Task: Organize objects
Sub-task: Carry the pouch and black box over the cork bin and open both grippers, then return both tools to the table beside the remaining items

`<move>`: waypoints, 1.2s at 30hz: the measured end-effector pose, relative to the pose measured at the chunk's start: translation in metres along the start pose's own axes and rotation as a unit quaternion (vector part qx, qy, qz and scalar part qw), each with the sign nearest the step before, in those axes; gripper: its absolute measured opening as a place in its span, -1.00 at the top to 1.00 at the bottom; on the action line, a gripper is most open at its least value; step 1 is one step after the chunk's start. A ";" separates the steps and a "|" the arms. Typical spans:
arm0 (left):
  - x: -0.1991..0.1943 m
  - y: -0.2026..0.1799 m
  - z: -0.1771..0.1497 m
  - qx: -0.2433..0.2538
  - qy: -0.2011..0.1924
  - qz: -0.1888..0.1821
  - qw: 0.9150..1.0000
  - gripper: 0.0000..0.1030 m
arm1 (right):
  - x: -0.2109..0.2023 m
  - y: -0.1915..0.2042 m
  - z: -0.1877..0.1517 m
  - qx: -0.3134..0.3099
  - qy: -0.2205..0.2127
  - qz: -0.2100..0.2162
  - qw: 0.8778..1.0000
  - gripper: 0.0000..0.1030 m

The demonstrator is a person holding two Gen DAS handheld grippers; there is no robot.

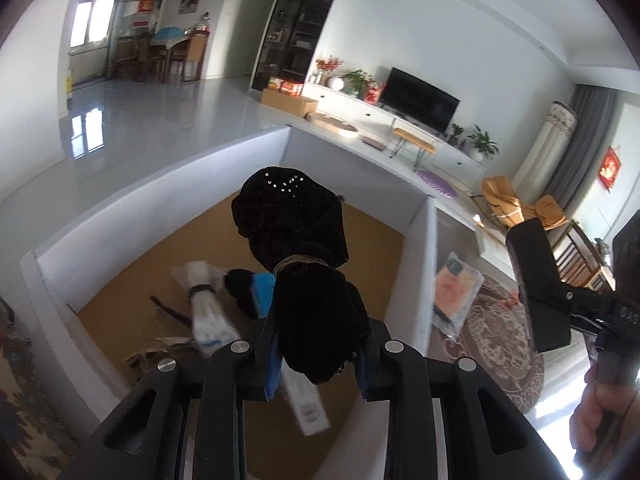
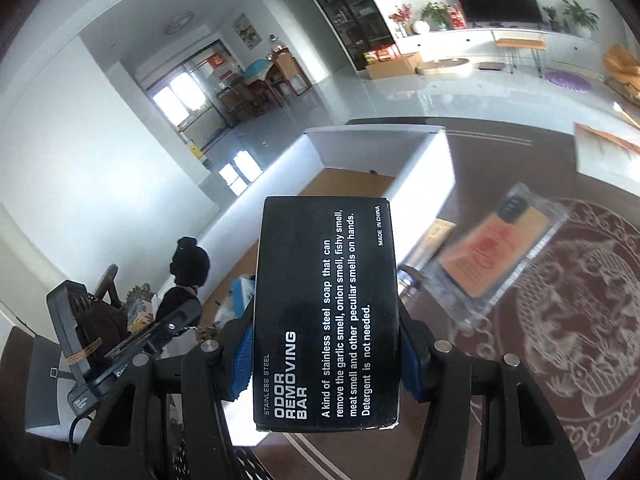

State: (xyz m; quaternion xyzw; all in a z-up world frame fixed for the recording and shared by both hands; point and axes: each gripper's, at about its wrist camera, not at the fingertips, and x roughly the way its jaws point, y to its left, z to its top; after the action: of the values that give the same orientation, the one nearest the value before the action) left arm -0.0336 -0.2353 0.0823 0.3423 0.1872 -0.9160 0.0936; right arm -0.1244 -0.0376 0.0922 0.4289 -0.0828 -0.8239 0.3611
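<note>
My left gripper (image 1: 316, 364) is shut on a black velvet hair scrunchie (image 1: 296, 224) with small rhinestones and holds it above the open white box (image 1: 160, 188). The box has a brown floor and holds a white rolled bundle (image 1: 208, 304), a black and blue item (image 1: 250, 288) and other small things. My right gripper (image 2: 326, 364) is shut on a black box labelled "Odor Removing Bar" (image 2: 326, 312), held above the rug to the right of the white box (image 2: 420, 160). The black box also shows in the left wrist view (image 1: 536, 280).
A phone case in a clear packet (image 2: 496, 256) lies on the patterned brown rug (image 2: 580, 320) right of the white box; it also shows in the left wrist view (image 1: 456, 288). Glossy grey floor, a TV unit (image 1: 400, 120) and a bench lie beyond.
</note>
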 end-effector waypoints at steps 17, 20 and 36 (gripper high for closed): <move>0.058 0.035 -0.006 -0.014 0.092 0.131 0.987 -0.71 | 0.090 0.056 -0.001 -0.061 -0.001 -0.031 0.998 -0.66; 0.054 0.028 -0.012 0.000 0.080 0.148 0.986 -0.71 | 0.054 0.037 -0.013 -0.066 -0.033 -0.042 0.996 -0.84; -0.009 -0.030 -0.056 0.045 -0.009 -0.080 0.996 -0.71 | -0.109 -0.191 -0.181 0.045 -0.025 -0.271 0.961 -0.96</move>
State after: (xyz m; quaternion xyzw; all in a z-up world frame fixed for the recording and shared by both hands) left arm -0.0028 -0.1846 0.0580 0.3215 0.1722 -0.9311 0.0061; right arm -0.0451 0.2051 -0.0345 0.4305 -0.0097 -0.8967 0.1029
